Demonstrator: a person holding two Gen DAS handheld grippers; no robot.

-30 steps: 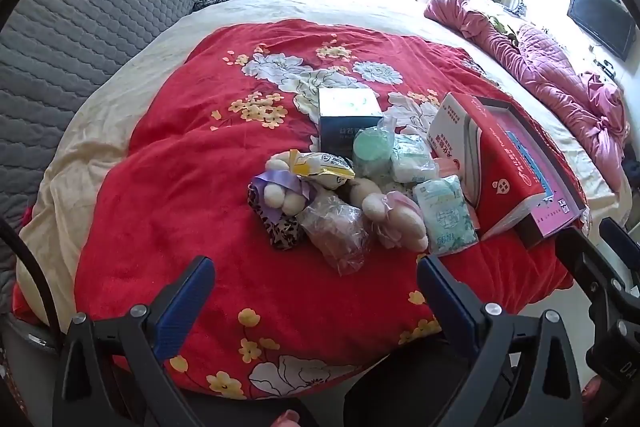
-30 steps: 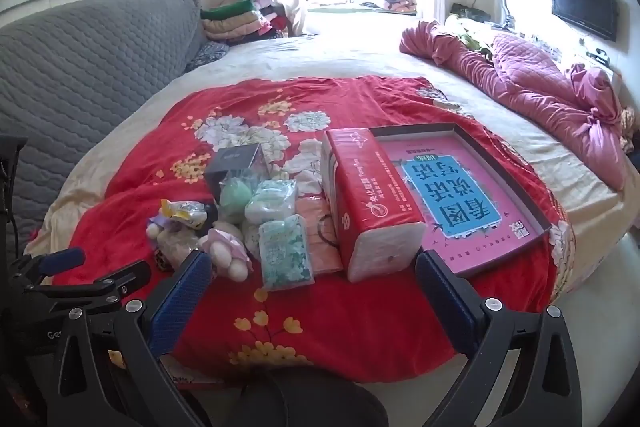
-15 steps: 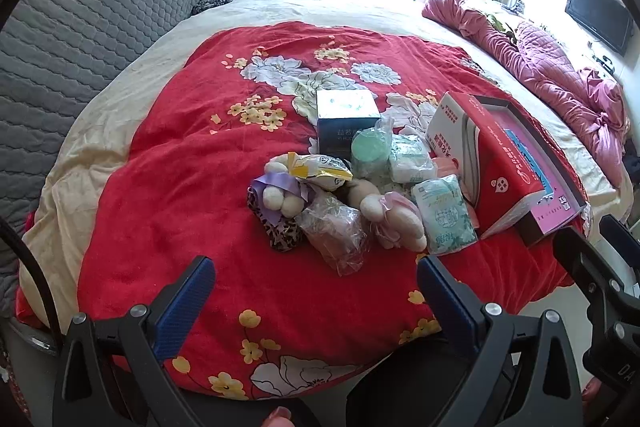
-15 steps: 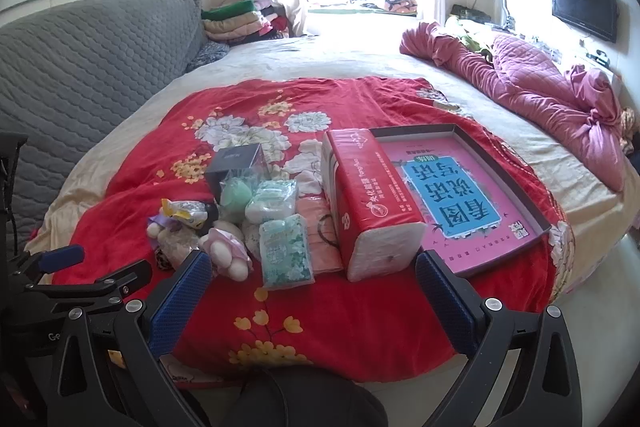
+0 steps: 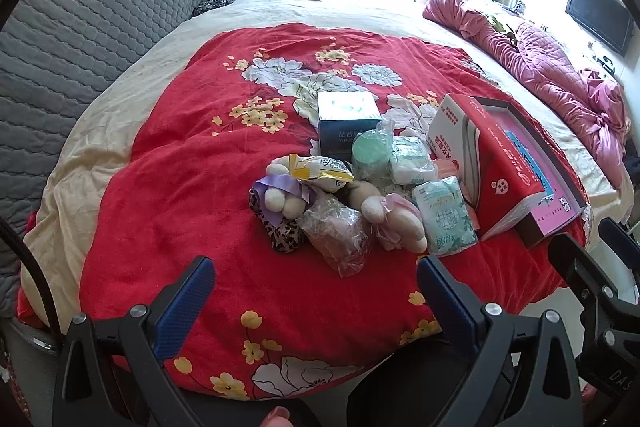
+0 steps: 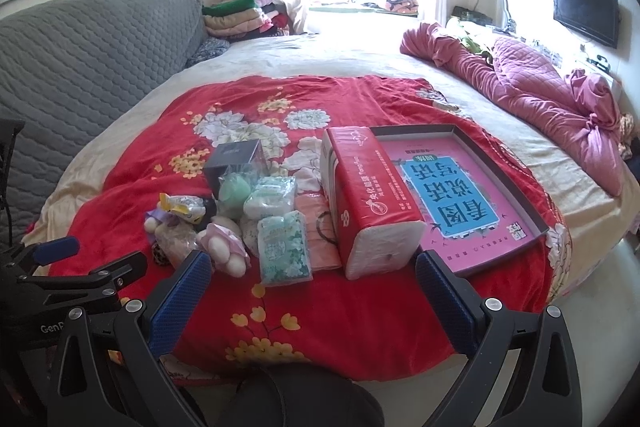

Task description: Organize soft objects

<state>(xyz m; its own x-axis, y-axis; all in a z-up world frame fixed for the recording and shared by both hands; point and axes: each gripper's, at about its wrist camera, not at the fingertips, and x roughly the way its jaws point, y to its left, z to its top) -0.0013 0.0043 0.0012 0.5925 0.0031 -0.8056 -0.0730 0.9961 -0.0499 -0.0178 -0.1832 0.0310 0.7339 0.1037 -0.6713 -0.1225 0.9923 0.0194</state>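
A heap of soft items lies on the red floral blanket: a plush toy with a purple bow, a pink plush, a clear plastic bag, a green tissue pack and a yellow snack packet. The same green tissue pack shows in the right wrist view beside a red tissue pack. My left gripper hangs open, short of the heap. My right gripper is open in front of the red tissue pack. Neither holds anything.
A dark box stands behind the heap. A shallow box with a pink and blue board lies to the right. A crumpled pink quilt runs along the bed's right side, a grey headboard along the left.
The left gripper has tilted up and drawn a little nearer, so the heap sits slightly lower in its view. The right view is unchanged.
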